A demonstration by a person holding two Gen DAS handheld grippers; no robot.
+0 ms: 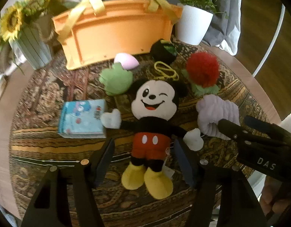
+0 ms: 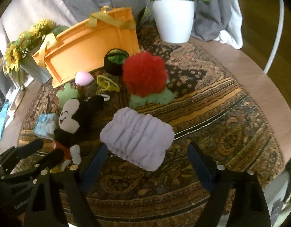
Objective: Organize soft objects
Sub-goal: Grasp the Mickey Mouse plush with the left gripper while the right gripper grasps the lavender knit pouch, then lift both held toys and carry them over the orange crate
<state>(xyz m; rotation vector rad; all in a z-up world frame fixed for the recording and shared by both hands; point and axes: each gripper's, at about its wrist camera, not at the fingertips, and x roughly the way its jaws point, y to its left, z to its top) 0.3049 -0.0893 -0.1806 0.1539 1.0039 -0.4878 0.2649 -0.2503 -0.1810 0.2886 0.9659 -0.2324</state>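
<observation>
Orange plastic is standing out at the back of the table, where the bin (image 1: 115, 32) is lying tipped on its side with its yellow straps up; the patterned cloth (image 1: 41, 98) is carrying everything in front of it. The mouse doll (image 1: 153, 121) is lying face-up in the middle, feet toward the left gripper (image 1: 143, 162), whose fingers are spread wide either side of its legs and closing on nothing. The red pom (image 2: 144, 75) is sitting on its green frill just beyond the lilac band (image 2: 136, 139); the band is lying straight ahead of the right gripper (image 2: 147, 162), between the lines of its parted fingers but apart from them, so that one is gripping nothing either. Smaller still, the green leaf plush (image 1: 116, 81), the black roll (image 1: 162, 51), the pink egg (image 1: 126, 61) and the yellow loop (image 1: 166, 71) are lying near the bin's mouth; the blue tissue pack (image 1: 83, 119) is sitting beside the doll's glove.

The step in hand is looking like the pick itself, both tools lining up on a soft thing with nothing yet in the bin as far as can be seen. The next move is calling for lowering over the doll's body or the band, closing gently, then carrying to the bin; righting the bin may be needing doing first.
</observation>
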